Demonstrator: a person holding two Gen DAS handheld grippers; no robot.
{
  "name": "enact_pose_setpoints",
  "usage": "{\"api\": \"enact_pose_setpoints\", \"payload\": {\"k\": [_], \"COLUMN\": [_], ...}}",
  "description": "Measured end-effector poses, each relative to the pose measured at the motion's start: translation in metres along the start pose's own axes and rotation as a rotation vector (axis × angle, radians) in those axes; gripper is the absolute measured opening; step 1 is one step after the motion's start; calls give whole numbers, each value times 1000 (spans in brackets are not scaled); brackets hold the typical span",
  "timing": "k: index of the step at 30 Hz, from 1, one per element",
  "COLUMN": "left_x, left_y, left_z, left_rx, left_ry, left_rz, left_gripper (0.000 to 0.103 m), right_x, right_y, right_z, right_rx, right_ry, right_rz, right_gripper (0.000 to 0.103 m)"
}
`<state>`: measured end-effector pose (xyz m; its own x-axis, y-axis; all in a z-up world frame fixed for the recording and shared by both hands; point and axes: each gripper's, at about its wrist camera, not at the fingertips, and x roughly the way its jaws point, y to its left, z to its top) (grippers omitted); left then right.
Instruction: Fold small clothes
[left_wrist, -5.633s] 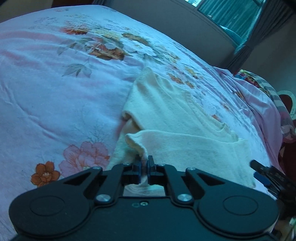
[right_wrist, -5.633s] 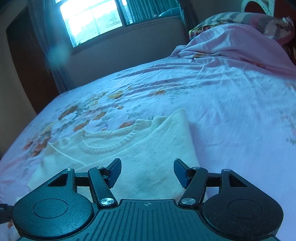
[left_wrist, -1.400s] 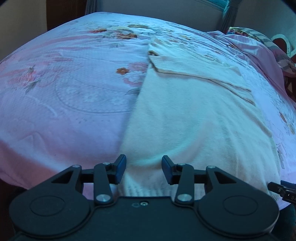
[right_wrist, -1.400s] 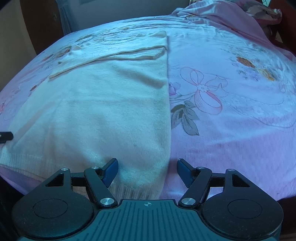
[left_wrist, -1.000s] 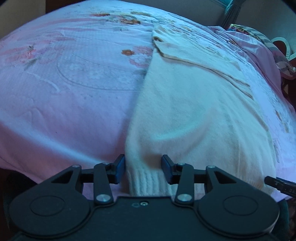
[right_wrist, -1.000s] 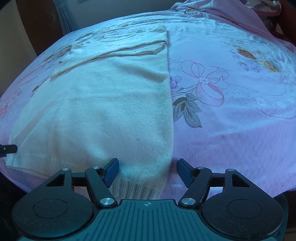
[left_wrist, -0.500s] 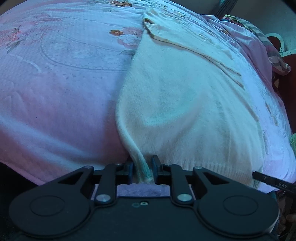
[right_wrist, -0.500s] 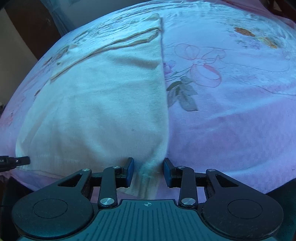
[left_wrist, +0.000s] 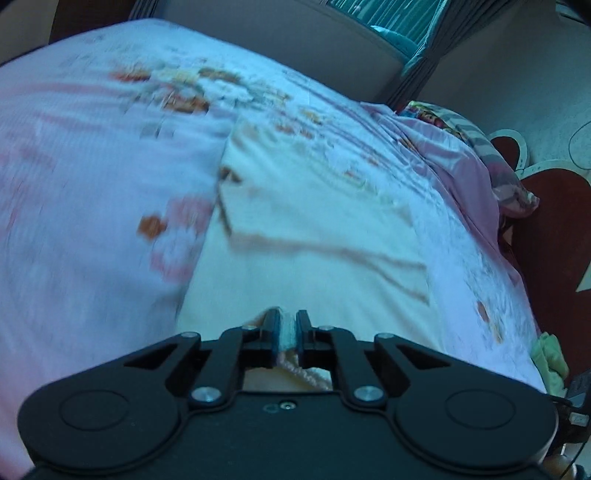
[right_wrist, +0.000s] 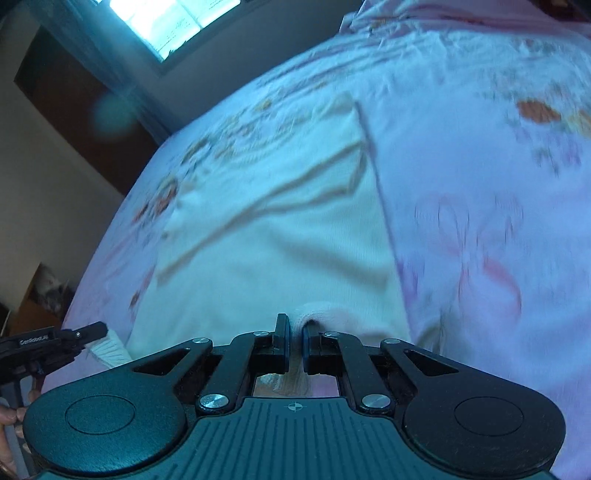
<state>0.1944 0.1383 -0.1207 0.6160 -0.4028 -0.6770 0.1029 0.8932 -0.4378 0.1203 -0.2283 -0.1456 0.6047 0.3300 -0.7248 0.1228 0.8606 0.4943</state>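
Pinching sweater (left_wrist: 317, 229) hem (both grippers)

The left gripper (left_wrist: 287, 328) is matte black plastic: two round housings, angled link arms with silver screws, and blue-lined fingers (left_wrist: 271, 330). The right gripper (right_wrist: 294, 338) has the same black build, plus a ribbed teal-grey plate bearing a small crosshair mark. Bare fingertips of a hand (right_wrist: 8, 415) show at the right view's left edge.

Bed with pink floral sheet (left_wrist: 92, 177) fills both views. Bright window (right_wrist: 177, 22) on far wall, teal curtains (left_wrist: 417, 33). Dark wooden wardrobe (right_wrist: 74, 99) left. Striped pillow (left_wrist: 480, 144) near headboard (left_wrist: 546, 221).
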Motion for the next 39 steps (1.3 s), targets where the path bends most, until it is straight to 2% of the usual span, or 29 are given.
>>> {"api": "enact_pose_setpoints", "payload": {"k": [3,7,9,10,11,12,13,14,15,17,22,24,25,26,27,30,33,34,36,39], "left_x": [30,73,87,89,88,85,81,78,75,73,80,82,82,82,82,81,76,74,73,74], "left_y": [0,9,13,15,15,13,11,8,6,3,-8,-13,-13,-13,-14,-19,-19,-18,-15,-9], "left_z": [30,57,60,59,57,54,50,45,40,29,0,-7,-7,-7,-7,-9,-2,4,17,38], "left_rx": [-16,-26,-11,7,27,61,114,161,209,279,398,417,409,400,396,423,382,350,285,214], "left_ry": [-20,-15,11,35,50,64,78,91,110,157,240,239,240,242,246,236,176,142,86,18], "left_rz": [26,112,157,155,148,132,118,110,95,70,32,31,24,15,4,3,18,27,42,76], "left_gripper": [7,7,5,9,19,26,27,31,35,37,29,29,29,24,16,6,6,5,5,5], "right_x": [22,58,79,90,94,93,89,84,76,63,52,55,58,60,63,71,83,88,99,109], "right_y": [-9,-16,-19,-21,-22,-23,-24,-23,-22,-17,-7,-6,-7,-8,-8,-7,-4,-3,-2,-1], "right_z": [36,73,82,84,85,84,84,84,81,78,59,53,52,51,52,57,64,67,73,79], "right_rx": [51,48,49,43,38,29,19,7,-15,-77,-219,-240,-246,-249,-253,-282,-313,-321,-310,-299], "right_ry": [-41,-59,-22,24,47,51,49,45,27,0,-30,-25,-20,-20,-24,-32,-27,-25,-3,6], "right_rz": [-18,-82,-108,-125,-123,-110,-89,-74,-73,-83,-159,-173,-178,-179,-181,-180,-162,-161,-148,-131], "right_gripper": [6,6,6,6,13,28,39,68,83,83,82,72,71,69,69,69,68,64,26,19]}}
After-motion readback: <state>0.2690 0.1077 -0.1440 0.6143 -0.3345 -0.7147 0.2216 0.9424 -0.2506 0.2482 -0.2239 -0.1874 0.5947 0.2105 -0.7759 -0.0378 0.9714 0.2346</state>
